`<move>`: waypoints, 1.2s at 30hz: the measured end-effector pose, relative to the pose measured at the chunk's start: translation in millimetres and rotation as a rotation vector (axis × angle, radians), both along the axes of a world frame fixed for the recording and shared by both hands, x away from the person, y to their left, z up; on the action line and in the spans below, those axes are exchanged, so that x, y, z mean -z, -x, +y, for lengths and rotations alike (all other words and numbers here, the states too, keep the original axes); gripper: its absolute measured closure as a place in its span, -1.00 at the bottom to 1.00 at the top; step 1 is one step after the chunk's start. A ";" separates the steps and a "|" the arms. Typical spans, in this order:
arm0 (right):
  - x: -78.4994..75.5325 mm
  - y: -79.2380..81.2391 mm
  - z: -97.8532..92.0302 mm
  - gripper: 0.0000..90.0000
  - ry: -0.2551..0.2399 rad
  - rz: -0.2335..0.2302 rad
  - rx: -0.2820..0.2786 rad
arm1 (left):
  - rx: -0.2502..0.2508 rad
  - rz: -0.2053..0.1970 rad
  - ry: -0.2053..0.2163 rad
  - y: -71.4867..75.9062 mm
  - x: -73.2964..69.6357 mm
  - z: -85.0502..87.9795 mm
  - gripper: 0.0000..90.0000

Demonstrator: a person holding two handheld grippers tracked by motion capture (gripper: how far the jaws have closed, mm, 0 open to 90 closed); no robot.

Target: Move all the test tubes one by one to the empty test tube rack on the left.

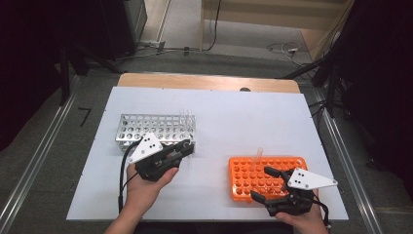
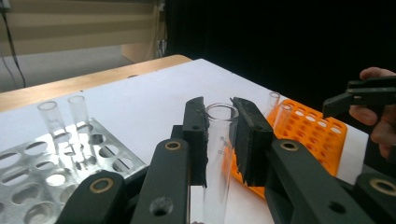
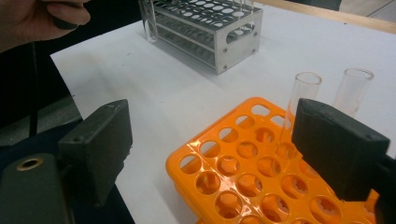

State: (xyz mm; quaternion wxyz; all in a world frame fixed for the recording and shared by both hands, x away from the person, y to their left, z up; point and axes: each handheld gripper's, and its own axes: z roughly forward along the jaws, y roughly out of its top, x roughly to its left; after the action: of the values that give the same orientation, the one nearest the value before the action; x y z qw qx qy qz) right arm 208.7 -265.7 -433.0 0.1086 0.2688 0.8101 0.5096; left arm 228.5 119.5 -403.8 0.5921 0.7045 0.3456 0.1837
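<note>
My left gripper (image 1: 187,146) is shut on a clear glass test tube (image 2: 219,140), held upright just off the right front corner of the metal tube rack (image 1: 146,127). Two more tubes (image 2: 51,116) stand in that rack. At the front right lies an orange tube rack (image 1: 287,163) with two clear tubes (image 3: 303,93) standing in its far holes. My right gripper (image 1: 260,182) hovers over the near side of the orange rack (image 3: 182,161), jaws open wide with nothing between them. In the right gripper view its right jaw sits just in front of the two tubes.
A white sheet (image 1: 229,122) covers the table, with a wooden strip (image 1: 204,82) along the far edge. Bare sheet lies between the two racks. Dark equipment and cables stand on the floor beyond the table.
</note>
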 end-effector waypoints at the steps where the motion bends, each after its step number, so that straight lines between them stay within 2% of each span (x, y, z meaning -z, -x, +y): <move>1: 0.2 -0.5 -0.7 -0.78 0.000 -0.002 0.003 | -0.003 0.000 -0.003 -1.4 -0.7 0.9 0.68; 5: 0.1 -1.7 -3.5 -0.80 -0.004 -0.001 0.014 | -0.021 -0.008 -0.002 -7.5 -3.7 4.3 0.68; 13: 0.6 -4.0 -7.5 -0.82 -0.006 0.002 0.023 | -0.051 -0.022 -0.036 -25.2 -11.3 9.0 0.68; 21: 1.8 -6.2 -10.7 -0.99 -0.007 0.012 0.016 | -0.080 -0.024 -0.043 -42.0 -13.8 13.8 0.68; 36: 2.4 -10.1 -17.4 -1.00 -0.020 0.032 0.014 | -0.130 -0.029 -0.047 -64.2 -18.8 23.2 0.68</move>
State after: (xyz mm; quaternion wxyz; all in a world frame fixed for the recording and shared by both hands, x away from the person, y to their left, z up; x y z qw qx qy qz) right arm 218.8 -283.1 -435.4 0.0964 0.2836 0.8046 0.5128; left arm 292.7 142.7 -385.0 0.5671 0.6915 0.3777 0.2398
